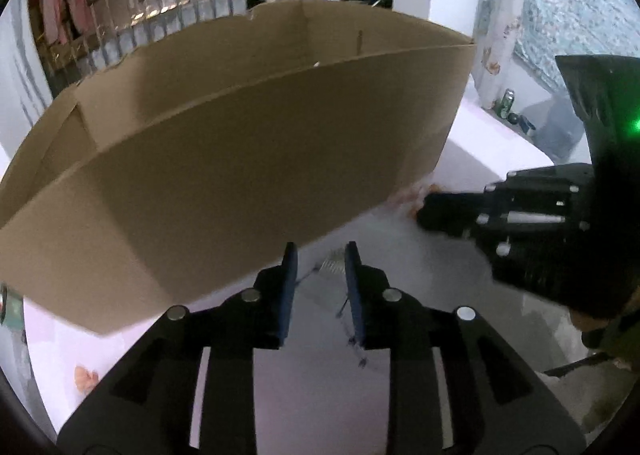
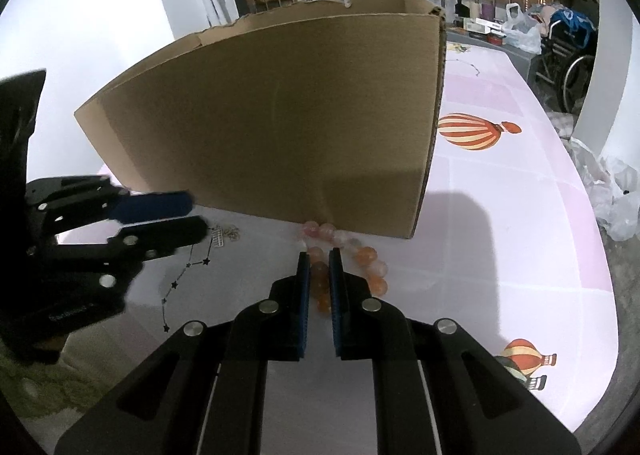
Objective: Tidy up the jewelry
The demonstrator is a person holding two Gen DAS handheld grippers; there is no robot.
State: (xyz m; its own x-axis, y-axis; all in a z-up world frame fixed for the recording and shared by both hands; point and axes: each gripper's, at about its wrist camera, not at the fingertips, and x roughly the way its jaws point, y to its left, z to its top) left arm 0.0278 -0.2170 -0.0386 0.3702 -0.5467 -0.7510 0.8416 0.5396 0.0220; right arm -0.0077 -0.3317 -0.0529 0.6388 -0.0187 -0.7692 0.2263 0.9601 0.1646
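Two grippers before cardboard box (image 2: 280, 127): right gripper (image 2: 319, 255) clamped on bead bracelet (image 2: 360, 267); left gripper (image 1: 320, 251) parted over star chain (image 2: 180, 283). Both items lie on the tablecloth (image 2: 500, 191).

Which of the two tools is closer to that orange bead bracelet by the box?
Right. The right tool is shut on the bead bracelet. The left tool is off to the bracelet's left, over the star chain, holding nothing.
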